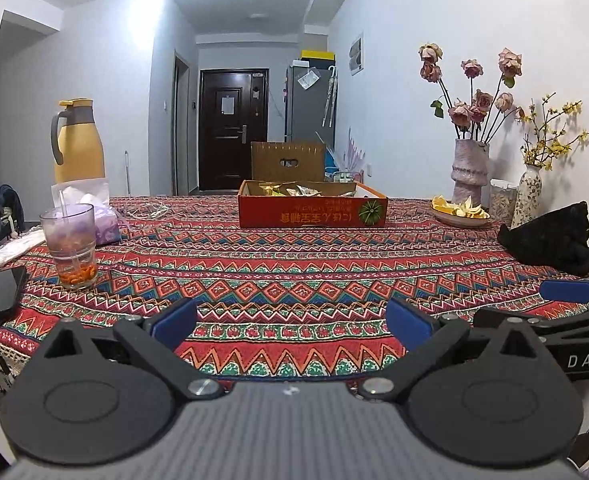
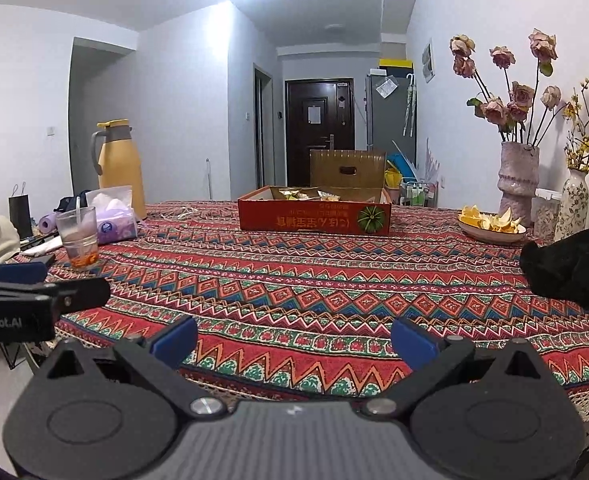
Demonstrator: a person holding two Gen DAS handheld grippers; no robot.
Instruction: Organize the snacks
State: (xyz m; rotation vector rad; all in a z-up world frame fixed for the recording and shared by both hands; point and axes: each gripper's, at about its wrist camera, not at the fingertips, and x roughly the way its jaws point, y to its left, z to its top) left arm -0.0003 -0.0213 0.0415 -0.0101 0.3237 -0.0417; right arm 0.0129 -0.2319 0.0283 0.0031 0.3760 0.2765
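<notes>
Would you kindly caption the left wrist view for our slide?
Left gripper, jaws open, faces the red snack box across a patterned tablecloth.

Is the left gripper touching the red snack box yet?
Apart. In the left wrist view the left gripper is open near the table's front edge, and a wide stretch of patterned tablecloth lies between it and the red snack box.

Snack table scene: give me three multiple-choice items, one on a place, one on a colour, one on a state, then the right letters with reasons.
1. Where does the red snack box sit?
A. far middle of the table
B. on the floor
C. beside the phone

2. What colour is the jug?
A. green
B. yellow
C. white

3. How is the left gripper?
A. shut on a snack
B. shut, empty
C. open, empty

Answers: 1 A, it stands on the patterned cloth far across from both grippers; 2 B, yellow body, grey collar; 3 C, blue pads wide apart with only cloth between.
</notes>
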